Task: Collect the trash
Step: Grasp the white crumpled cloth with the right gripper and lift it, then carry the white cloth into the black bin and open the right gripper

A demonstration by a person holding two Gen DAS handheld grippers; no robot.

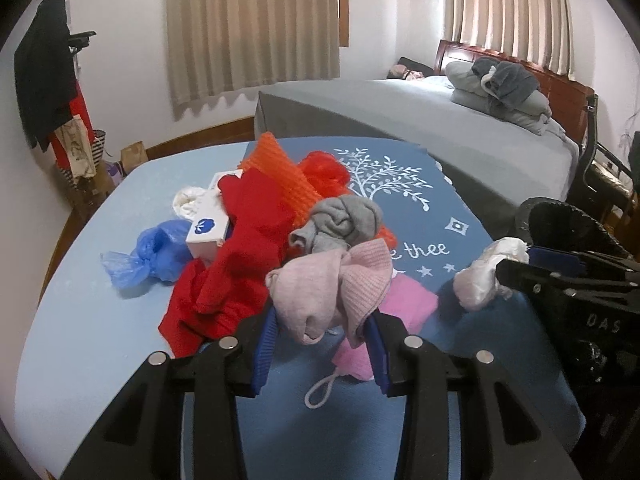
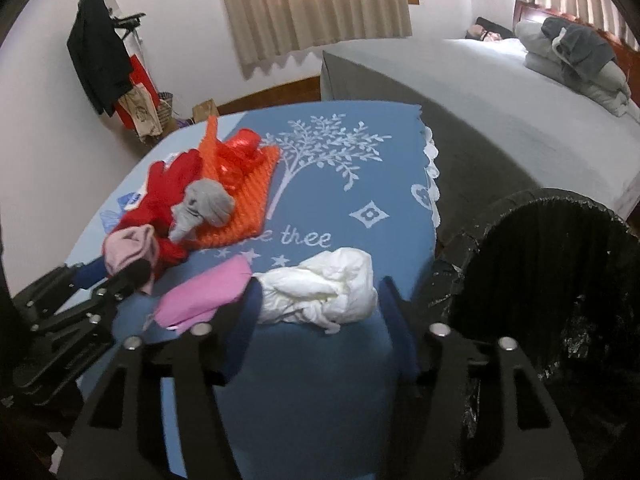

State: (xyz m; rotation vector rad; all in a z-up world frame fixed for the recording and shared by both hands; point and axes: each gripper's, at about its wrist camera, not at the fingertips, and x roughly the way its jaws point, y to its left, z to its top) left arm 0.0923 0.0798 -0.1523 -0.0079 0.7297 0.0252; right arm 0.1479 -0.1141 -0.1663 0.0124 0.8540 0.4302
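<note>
Wad (image 2: 320, 290), white crumpled trash, on tabletop (image 2: 320, 380) beside bin (image 2: 560, 300), between right tongs (image 2: 320, 312), spread, not pinching (likely lined up to grab). Left tongs (image 1: 322, 332) clamp pink sock (image 1: 320, 292), farther from bin.

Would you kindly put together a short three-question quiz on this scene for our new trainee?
1. True or false: the left gripper grips the pale pink knit garment.
2. Which item lies between the right gripper fingers: A) blue plastic bag, B) white crumpled bag, C) grey sock?
3. What stands to the right of the blue cloth?

Key: 1 true; 2 B; 3 the black-lined bin.
</note>
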